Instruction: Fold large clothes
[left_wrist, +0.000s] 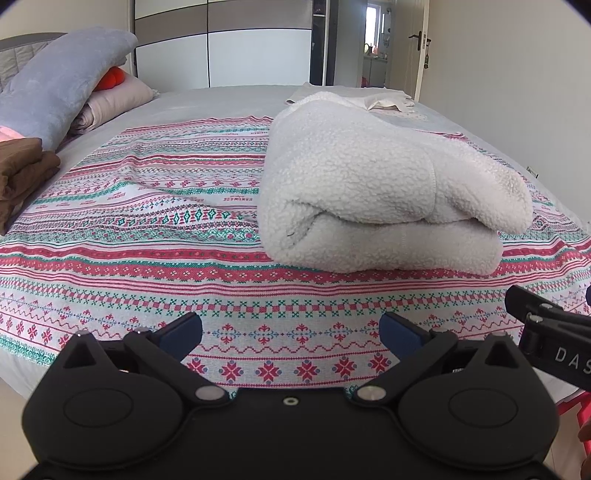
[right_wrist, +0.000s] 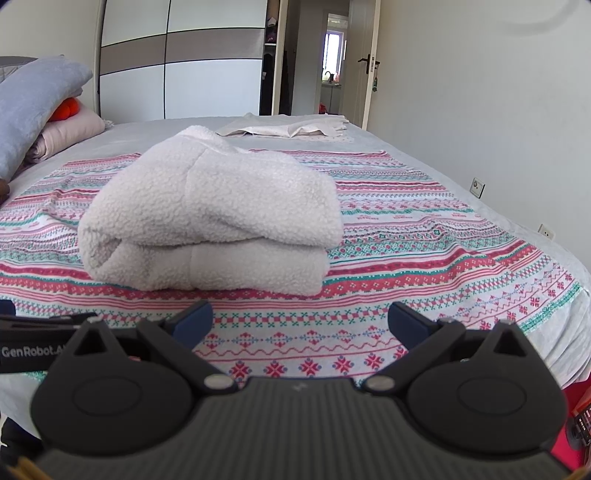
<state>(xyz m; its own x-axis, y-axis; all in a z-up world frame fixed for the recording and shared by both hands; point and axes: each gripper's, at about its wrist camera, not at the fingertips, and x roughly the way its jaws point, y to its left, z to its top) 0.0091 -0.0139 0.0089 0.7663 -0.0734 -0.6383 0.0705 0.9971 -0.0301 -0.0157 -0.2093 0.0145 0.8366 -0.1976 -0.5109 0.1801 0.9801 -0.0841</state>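
A white fleece garment (left_wrist: 388, 184) lies folded into a thick bundle on the patterned red, green and white cloth (left_wrist: 147, 266) covering the bed. It also shows in the right wrist view (right_wrist: 210, 221). My left gripper (left_wrist: 291, 330) is open and empty, held back from the bundle near the bed's front edge. My right gripper (right_wrist: 301, 319) is open and empty too, also short of the bundle. The right gripper's body shows at the right edge of the left wrist view (left_wrist: 550, 332).
A blue-grey pillow (left_wrist: 62, 81) and pink folded bedding (left_wrist: 114, 99) sit at the bed's left, with brown folded clothes (left_wrist: 22, 170) beside them. A light flat garment (right_wrist: 291, 129) lies at the far end. A wardrobe (right_wrist: 177, 62) and door stand behind.
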